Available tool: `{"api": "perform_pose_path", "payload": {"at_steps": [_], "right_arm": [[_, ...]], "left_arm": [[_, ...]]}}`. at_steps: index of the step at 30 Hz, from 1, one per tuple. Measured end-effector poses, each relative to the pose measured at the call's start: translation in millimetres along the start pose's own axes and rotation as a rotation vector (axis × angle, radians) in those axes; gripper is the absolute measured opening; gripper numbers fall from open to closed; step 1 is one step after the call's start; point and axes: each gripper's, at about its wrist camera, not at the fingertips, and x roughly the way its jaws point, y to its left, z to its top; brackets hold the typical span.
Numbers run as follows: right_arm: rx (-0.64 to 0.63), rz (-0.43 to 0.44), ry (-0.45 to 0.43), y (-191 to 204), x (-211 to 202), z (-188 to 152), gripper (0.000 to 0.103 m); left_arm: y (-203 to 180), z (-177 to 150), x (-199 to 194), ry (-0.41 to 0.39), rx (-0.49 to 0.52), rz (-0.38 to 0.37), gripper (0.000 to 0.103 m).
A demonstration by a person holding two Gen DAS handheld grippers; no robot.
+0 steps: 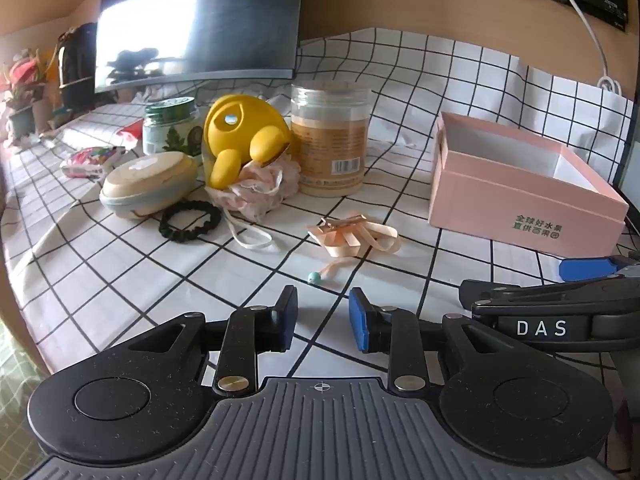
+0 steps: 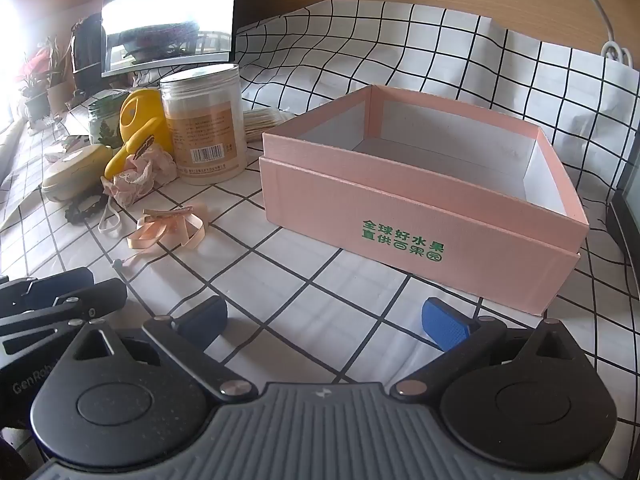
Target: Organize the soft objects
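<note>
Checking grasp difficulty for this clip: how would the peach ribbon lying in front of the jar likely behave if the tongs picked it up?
The peach ribbon is thin, flat and loosely looped, so it would probably go limp and dangle. It looks very light. Its beaded tail trails apart on the checked cloth, so it may drag or swing behind.

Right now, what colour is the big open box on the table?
The box is pale pink outside with green writing, white inside. The right wrist view shows it best.

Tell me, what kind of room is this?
Probably a desk at home: a monitor stands at the back, a checked cloth covers the top, and jars, a scrunchie and a pink box sit on it.
</note>
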Motion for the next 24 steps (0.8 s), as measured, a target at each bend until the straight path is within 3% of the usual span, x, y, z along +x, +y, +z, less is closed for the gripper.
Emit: {"api": "perform_pose_path", "payload": {"at_steps": [24], "right_arm": [[0.0,0.0,0.0,0.4,0.3,-0.4,0.103]], "left_arm": [[0.6,0.1,-0.6,0.0,0.003,0.003,0.032]]}}
